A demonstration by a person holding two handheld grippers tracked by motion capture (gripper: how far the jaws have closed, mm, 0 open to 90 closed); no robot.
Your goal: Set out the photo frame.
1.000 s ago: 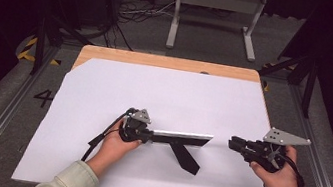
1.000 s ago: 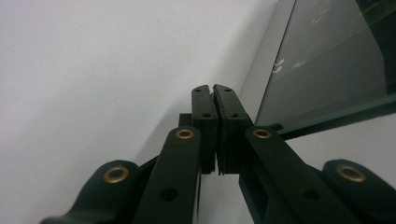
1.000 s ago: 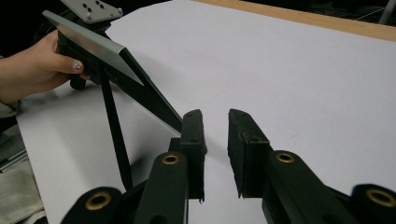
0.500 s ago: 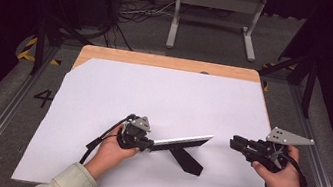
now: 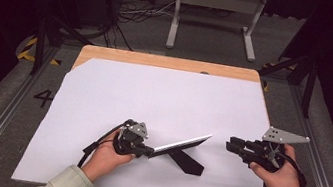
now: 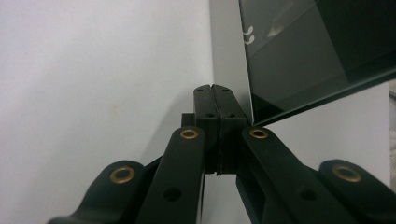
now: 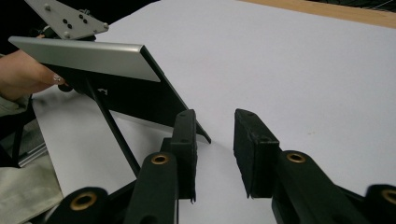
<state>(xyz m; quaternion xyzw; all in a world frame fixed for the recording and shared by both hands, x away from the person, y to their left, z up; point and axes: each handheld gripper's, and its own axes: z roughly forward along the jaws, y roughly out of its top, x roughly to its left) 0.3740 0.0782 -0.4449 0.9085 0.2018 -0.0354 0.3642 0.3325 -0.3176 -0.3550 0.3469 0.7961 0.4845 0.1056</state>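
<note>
A flat panel [image 5: 181,144] with a silver edge and a black back leans on its black prop leg [image 5: 188,164] on the white sheet [image 5: 163,98], near the front. My left gripper [image 5: 148,150] sits at the panel's left end. In the left gripper view its jaws [image 6: 215,91] are shut pad to pad with nothing between them, and the panel's dark glass [image 6: 317,46] lies just right of them. My right gripper [image 5: 229,145] stands apart from the panel's right end. Its jaws [image 7: 215,123] have just been opening and hold nothing; the panel [image 7: 88,58] is beyond its left jaw.
The white sheet covers most of a wooden tabletop [image 5: 169,62]. A grey metal stand [image 5: 215,10] and cables are on the floor behind the table. Metal rails [image 5: 325,164] run along both sides. Sleeves and hands come in at the front edge.
The left hand has drawn back toward the front and the panel has swung, its right end now pointing farther up the table. The right gripper's jaws stand wider apart.
</note>
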